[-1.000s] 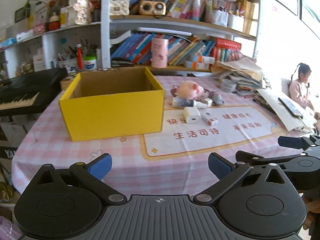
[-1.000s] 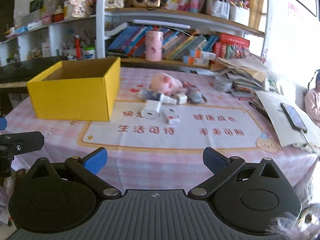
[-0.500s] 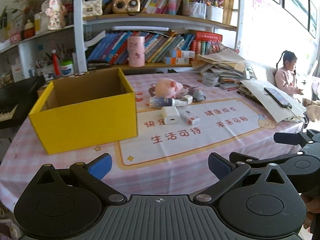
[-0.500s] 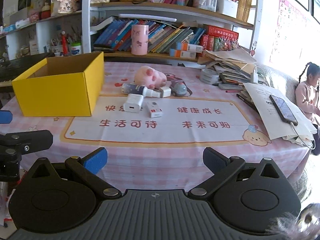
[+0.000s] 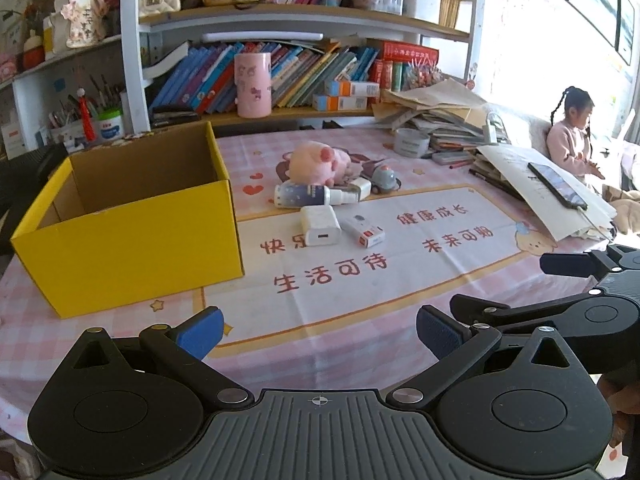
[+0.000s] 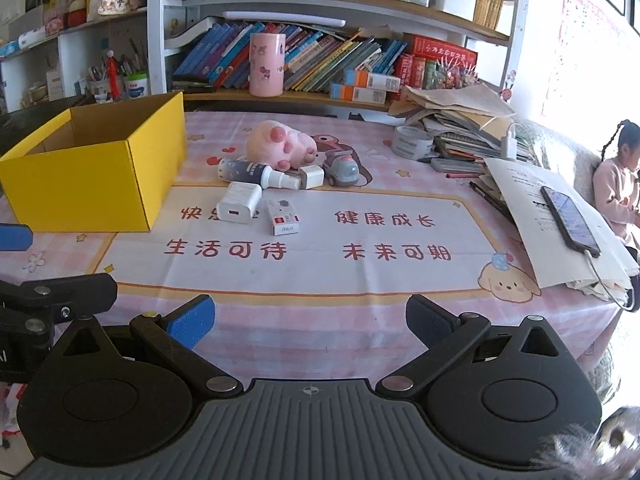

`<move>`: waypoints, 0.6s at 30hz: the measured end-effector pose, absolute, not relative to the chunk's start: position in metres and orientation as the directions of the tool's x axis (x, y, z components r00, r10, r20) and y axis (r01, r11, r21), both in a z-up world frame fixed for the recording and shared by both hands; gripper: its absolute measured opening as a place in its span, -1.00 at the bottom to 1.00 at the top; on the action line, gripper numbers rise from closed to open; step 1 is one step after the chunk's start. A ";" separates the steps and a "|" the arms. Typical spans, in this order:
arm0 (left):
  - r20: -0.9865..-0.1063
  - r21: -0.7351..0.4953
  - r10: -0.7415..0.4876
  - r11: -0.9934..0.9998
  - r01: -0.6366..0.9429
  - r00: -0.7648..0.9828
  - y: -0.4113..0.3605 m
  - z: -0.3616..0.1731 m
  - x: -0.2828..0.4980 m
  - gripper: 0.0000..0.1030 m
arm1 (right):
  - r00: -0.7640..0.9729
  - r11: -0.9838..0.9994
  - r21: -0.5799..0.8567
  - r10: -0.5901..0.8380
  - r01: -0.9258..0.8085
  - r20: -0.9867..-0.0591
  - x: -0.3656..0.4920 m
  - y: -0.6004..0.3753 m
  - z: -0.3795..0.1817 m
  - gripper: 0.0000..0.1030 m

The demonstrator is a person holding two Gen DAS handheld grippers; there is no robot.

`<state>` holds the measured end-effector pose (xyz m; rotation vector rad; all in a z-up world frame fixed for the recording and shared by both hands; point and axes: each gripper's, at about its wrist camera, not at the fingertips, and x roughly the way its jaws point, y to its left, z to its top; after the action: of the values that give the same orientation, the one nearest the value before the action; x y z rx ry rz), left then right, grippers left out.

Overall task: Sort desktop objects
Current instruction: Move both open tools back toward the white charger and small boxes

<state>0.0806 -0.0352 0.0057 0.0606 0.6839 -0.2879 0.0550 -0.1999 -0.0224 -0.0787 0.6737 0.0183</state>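
An empty yellow cardboard box [image 5: 132,240] [image 6: 96,168] stands open at the table's left. To its right lies a cluster: a pink plush pig [image 5: 316,162] [image 6: 280,146], a dark spray bottle [image 5: 308,195] [image 6: 256,172], a white charger [image 5: 320,230] [image 6: 239,202], a small white-and-red box [image 5: 366,231] [image 6: 283,216] and a grey toy car [image 5: 382,179] [image 6: 341,168]. My left gripper [image 5: 318,330] is open and empty over the near table edge. My right gripper [image 6: 308,320] is open and empty beside it, to its right.
A pink checked cloth with a white mat [image 6: 320,248] covers the table. Stacked papers and books with a phone [image 6: 570,218] lie at the right. A tape roll [image 6: 412,142] sits behind. Bookshelves [image 5: 304,76] stand at the back. A child [image 5: 570,140] sits far right.
Both grippers have moved forward and turned right, so the box and the cluster look nearer and larger. Both stay open and empty.
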 end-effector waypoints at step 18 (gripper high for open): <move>-0.663 -0.040 -0.142 0.987 0.155 0.735 -0.058 -0.003 0.137 1.00 | 0.716 0.979 -0.048 0.110 -0.196 -0.689 0.149 -0.222 -0.029 0.99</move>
<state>0.1374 -0.0585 -0.0032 0.0182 0.7264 -0.1633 0.1486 -0.2216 -0.0293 -0.1210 0.7541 0.1697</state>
